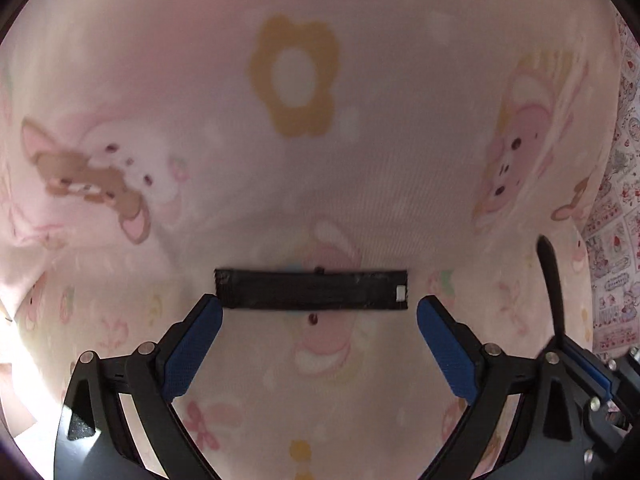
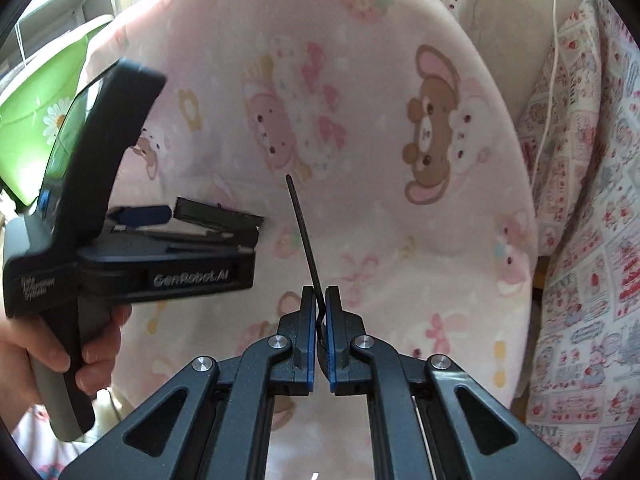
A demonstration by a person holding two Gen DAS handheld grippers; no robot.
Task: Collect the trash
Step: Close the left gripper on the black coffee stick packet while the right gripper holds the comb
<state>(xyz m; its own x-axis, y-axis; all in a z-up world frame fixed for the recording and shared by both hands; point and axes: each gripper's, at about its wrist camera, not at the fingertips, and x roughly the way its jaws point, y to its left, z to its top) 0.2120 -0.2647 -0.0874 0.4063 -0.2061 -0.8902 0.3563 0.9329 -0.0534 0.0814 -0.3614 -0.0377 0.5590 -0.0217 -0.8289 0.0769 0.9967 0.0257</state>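
Left wrist view: left hand-held gripper point(image 1: 319, 312) spread wide, straddling a black strip point(image 1: 311, 290) lying flat on the pink blanket point(image 1: 360, 184).
Strip position: just ahead of the fingertips, between them; contact unclear.
Likely reason: lined up to close on its long edges.
Right hand-held gripper point(image 2: 320, 296): clamped narrow on a thin black stick point(image 2: 304, 236), raised clear of the blanket.
Green bin point(image 2: 36, 120): far left, probably the drop point.

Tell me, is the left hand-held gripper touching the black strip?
Apart: the left wrist view shows the left hand-held gripper open, pink blanket visible between each blue pad and the black strip.
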